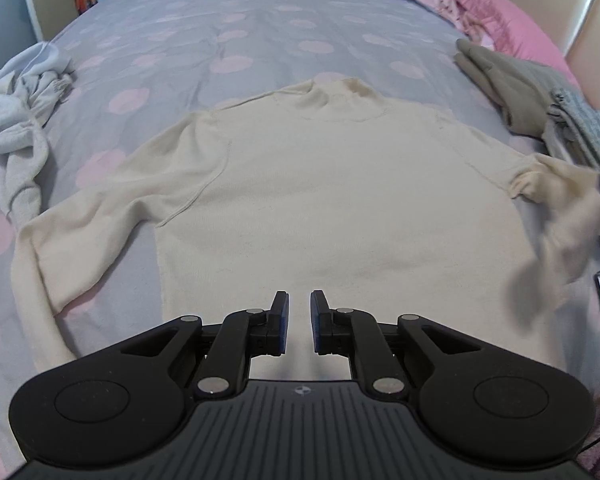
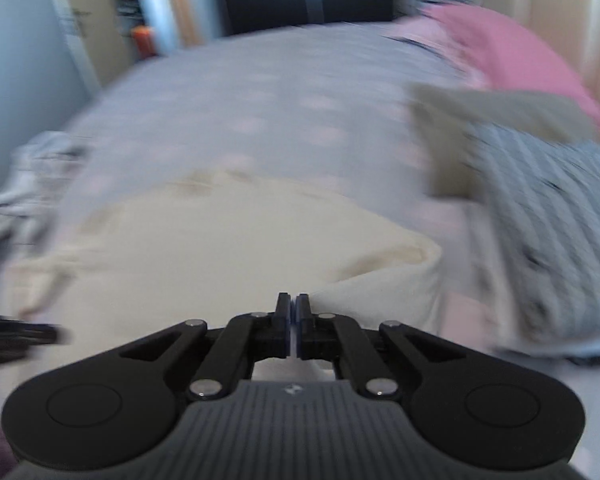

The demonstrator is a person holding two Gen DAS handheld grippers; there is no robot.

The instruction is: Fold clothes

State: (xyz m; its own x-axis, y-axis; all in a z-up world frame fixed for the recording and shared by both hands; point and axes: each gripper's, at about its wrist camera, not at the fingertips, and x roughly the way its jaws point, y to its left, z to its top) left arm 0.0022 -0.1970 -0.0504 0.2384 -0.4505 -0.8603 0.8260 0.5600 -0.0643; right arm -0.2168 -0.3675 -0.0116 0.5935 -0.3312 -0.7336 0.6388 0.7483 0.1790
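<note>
Cream turtleneck sweater [image 1: 332,184] lies flat, face up, on the spotted bed [image 1: 228,28], sleeves spread. Left tongs [image 1: 299,322] hover slightly parted, empty; right tongs [image 2: 293,330] pinched shut, seemingly empty.

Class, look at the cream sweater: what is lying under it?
The cream sweater lies flat on the grey bedcover with pink dots. Whatever sits beneath its body is covered and cannot be seen.
</note>
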